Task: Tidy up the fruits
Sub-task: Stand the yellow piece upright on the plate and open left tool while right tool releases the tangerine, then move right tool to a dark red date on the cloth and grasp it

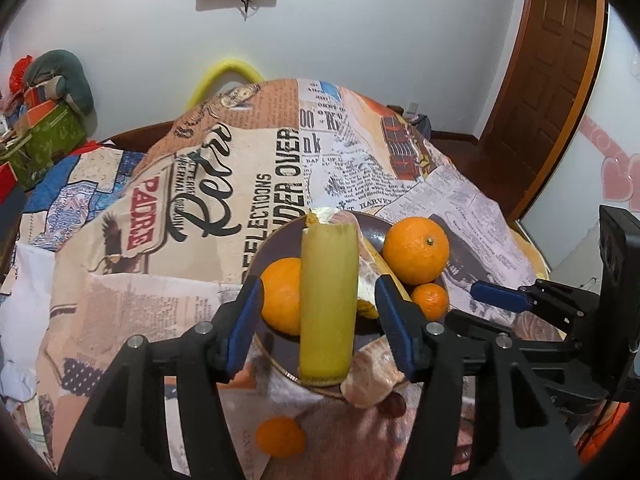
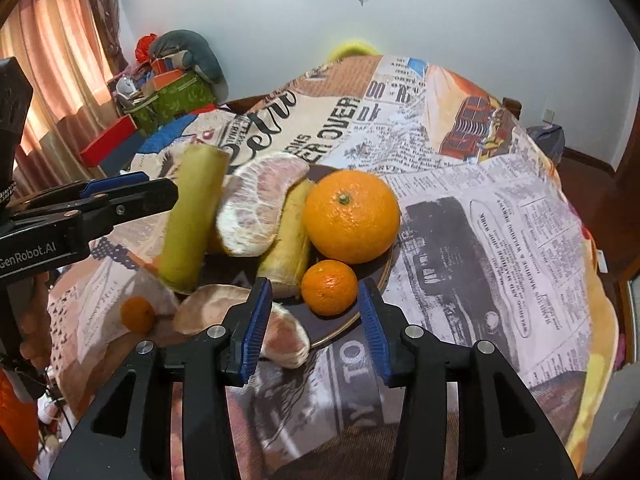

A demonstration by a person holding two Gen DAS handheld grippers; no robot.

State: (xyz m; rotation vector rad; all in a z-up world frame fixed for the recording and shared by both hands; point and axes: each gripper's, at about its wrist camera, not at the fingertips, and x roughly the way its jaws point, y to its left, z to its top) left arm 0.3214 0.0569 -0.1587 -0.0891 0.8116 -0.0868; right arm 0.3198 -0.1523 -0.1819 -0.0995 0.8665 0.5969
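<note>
A dark plate (image 1: 276,354) (image 2: 372,280) on the newspaper-print cloth holds a big orange (image 1: 416,250) (image 2: 351,216), a small tangerine (image 1: 430,300) (image 2: 329,287), another orange (image 1: 282,296), pomelo segments (image 2: 260,208) and two yellow-green stalk pieces. My left gripper (image 1: 318,320) is open around one stalk (image 1: 328,304) (image 2: 192,216), its pads clear of it; the stalk leans on the plate. My right gripper (image 2: 312,330) is open and empty just before the small tangerine. A second stalk (image 2: 286,240) lies on the plate.
A loose tangerine (image 1: 280,436) (image 2: 138,314) lies on the cloth off the plate. A pomelo segment (image 2: 286,338) and peel (image 2: 208,308) rest at the plate's near rim. Boxes and clutter (image 2: 168,92) stand at the far left. A wooden door (image 1: 548,72) is at the right.
</note>
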